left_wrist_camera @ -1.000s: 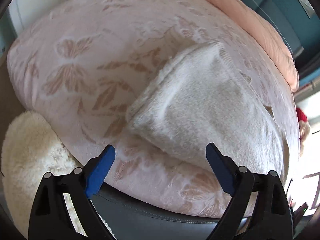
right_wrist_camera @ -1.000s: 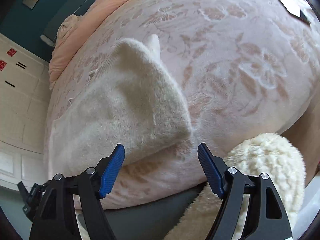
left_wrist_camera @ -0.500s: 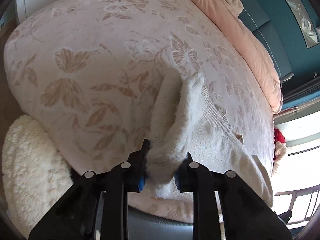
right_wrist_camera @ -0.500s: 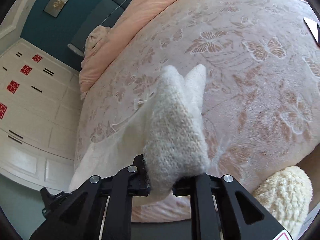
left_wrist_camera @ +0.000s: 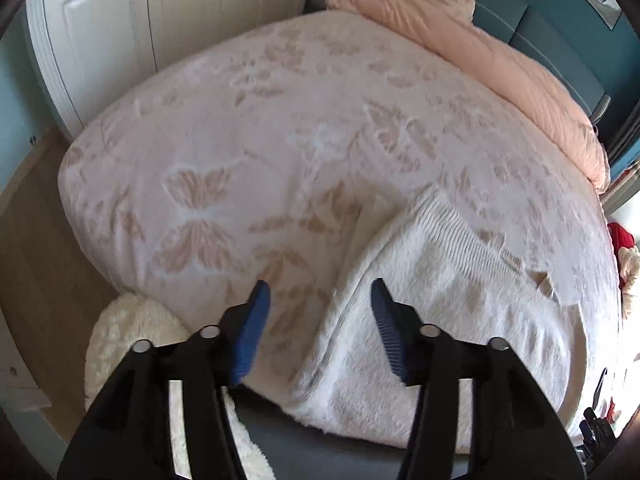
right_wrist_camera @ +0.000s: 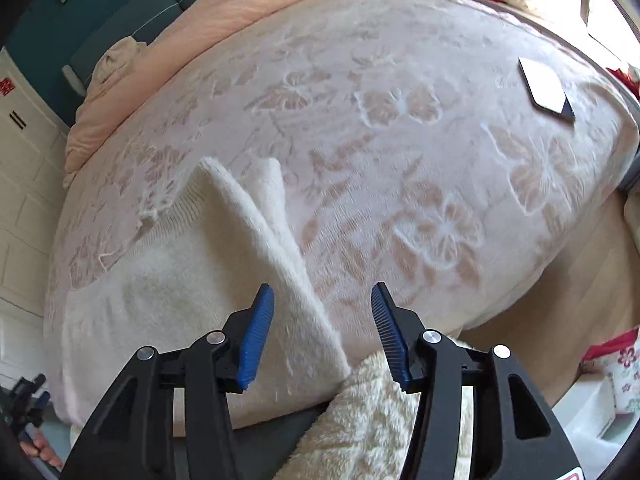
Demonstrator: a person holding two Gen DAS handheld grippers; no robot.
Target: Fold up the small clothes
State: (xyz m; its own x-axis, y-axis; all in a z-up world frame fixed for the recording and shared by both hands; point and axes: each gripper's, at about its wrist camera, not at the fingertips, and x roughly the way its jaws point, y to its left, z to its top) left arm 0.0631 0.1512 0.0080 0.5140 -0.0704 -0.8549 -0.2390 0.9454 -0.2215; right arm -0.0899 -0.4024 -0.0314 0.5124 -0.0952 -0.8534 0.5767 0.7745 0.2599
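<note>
Gripper open over sweater.

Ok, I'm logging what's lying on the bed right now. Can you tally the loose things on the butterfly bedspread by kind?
White fluffy garment: 1
Peach duvet: 1
Dark flat tablet-like slab: 1
Total: 3

Left gripper and right gripper both gape, gripping nothing.

Bed surface mostly open beyond the white sweater. Obstacles: phone far right, peach duvet along headboard, fluffy cushion at near edge.
</note>
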